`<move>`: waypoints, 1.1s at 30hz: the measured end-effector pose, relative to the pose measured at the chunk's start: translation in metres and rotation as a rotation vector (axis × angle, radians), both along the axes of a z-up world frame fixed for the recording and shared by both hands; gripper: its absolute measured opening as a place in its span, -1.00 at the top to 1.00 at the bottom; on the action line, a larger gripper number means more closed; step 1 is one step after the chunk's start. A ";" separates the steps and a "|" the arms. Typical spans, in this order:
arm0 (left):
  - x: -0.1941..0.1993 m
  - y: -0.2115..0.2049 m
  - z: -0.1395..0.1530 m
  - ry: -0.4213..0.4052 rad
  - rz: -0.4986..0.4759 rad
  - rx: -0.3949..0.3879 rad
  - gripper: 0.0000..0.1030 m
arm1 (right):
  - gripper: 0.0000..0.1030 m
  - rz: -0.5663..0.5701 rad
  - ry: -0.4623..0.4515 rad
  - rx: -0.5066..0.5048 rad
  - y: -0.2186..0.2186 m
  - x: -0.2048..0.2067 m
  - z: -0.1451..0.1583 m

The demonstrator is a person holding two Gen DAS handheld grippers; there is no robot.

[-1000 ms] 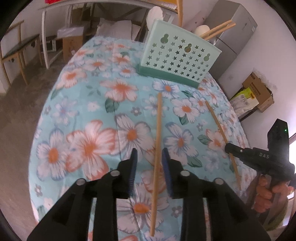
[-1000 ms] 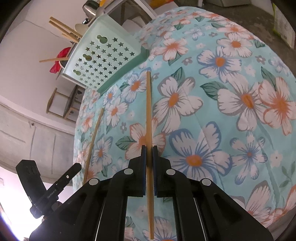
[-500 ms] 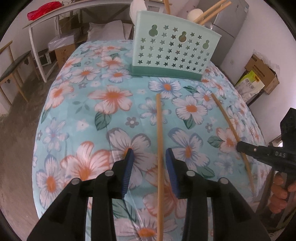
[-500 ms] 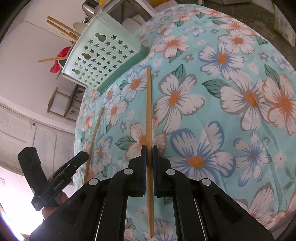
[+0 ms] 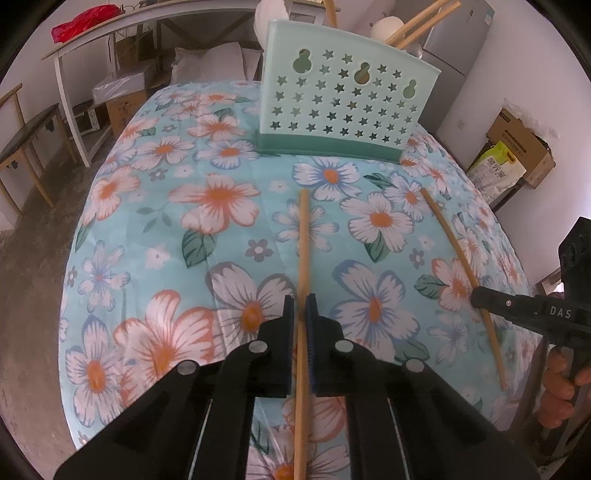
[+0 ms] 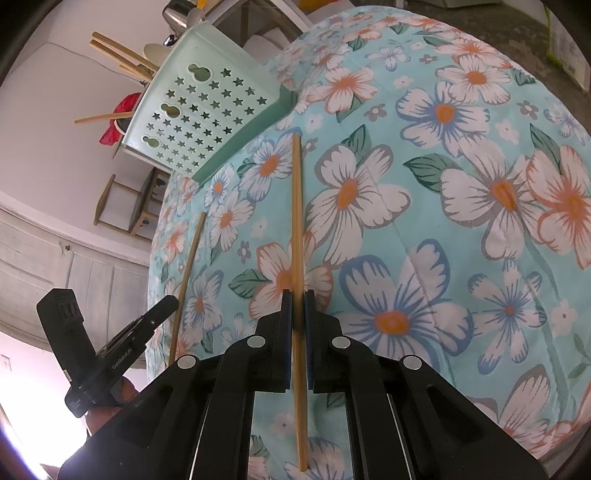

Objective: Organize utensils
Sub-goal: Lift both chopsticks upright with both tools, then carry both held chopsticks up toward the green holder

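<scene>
Two wooden chopsticks lie on the floral tablecloth (image 5: 221,206), both pointing toward a mint star-punched basket (image 5: 347,103). My left gripper (image 5: 300,308) is closing; its blue pads press on the left chopstick (image 5: 303,240). The right chopstick (image 5: 448,240) runs to the right gripper (image 5: 474,297) at the edge of that view. In the right wrist view my right gripper (image 6: 297,295) is shut on that right chopstick (image 6: 296,206). The left chopstick (image 6: 192,254) lies beside it, with the left gripper (image 6: 171,301) at its near end. The basket (image 6: 207,118) stands beyond.
Wooden utensils (image 5: 421,22) stick out of the basket's top. Off the table stand a white desk (image 5: 74,74), cardboard boxes (image 5: 517,147) and a wooden bench (image 5: 22,147). A hand (image 5: 557,391) holds the right gripper's handle.
My left gripper's jaws went from wide apart around the left chopstick to clamped on it, and it edged nearer the basket. The right gripper stayed still, shut on its chopstick.
</scene>
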State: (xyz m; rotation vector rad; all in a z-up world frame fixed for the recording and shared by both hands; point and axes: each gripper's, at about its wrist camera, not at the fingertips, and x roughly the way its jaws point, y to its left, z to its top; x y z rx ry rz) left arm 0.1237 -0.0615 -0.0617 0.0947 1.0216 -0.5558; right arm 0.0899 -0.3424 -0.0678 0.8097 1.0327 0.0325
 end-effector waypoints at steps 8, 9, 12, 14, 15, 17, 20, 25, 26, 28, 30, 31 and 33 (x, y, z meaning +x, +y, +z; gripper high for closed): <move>0.000 0.000 -0.001 0.008 0.003 -0.007 0.90 | 0.91 -0.003 0.002 0.009 0.000 0.000 -0.004; 0.001 0.000 -0.002 0.009 0.003 -0.007 0.90 | 0.91 -0.003 0.002 0.010 0.000 -0.001 -0.004; 0.001 0.000 -0.002 0.009 0.003 -0.006 0.90 | 0.91 -0.003 0.002 0.010 0.001 -0.001 -0.005; 0.001 0.000 -0.002 0.011 0.005 -0.009 0.90 | 0.91 -0.004 0.002 0.010 0.000 -0.001 -0.004; 0.001 0.000 -0.002 0.010 0.004 -0.008 0.90 | 0.91 -0.003 0.002 0.010 0.000 -0.001 -0.004; 0.001 -0.001 -0.002 0.009 0.003 -0.007 0.90 | 0.91 -0.004 0.002 0.011 0.001 -0.001 -0.004; 0.001 0.000 -0.003 0.009 0.003 -0.007 0.90 | 0.91 -0.004 0.002 0.011 0.001 -0.001 -0.004; 0.001 0.000 -0.003 0.010 0.004 -0.008 0.90 | 0.91 -0.004 0.003 0.012 0.000 -0.001 -0.004; 0.001 -0.001 -0.003 0.010 0.004 -0.008 0.90 | 0.91 -0.004 0.003 0.013 0.001 -0.001 -0.005; 0.001 0.000 -0.003 0.009 0.003 -0.007 0.90 | 0.91 -0.004 0.003 0.013 0.001 -0.001 -0.005; 0.001 0.000 -0.003 0.009 0.003 -0.007 0.90 | 0.91 -0.004 0.003 0.014 0.001 -0.001 -0.005; 0.001 0.000 -0.003 0.010 0.003 -0.007 0.90 | 0.91 -0.004 0.003 0.013 0.000 -0.001 -0.004; 0.000 0.000 -0.003 0.009 0.004 -0.007 0.90 | 0.91 -0.004 0.003 0.013 0.001 -0.001 -0.005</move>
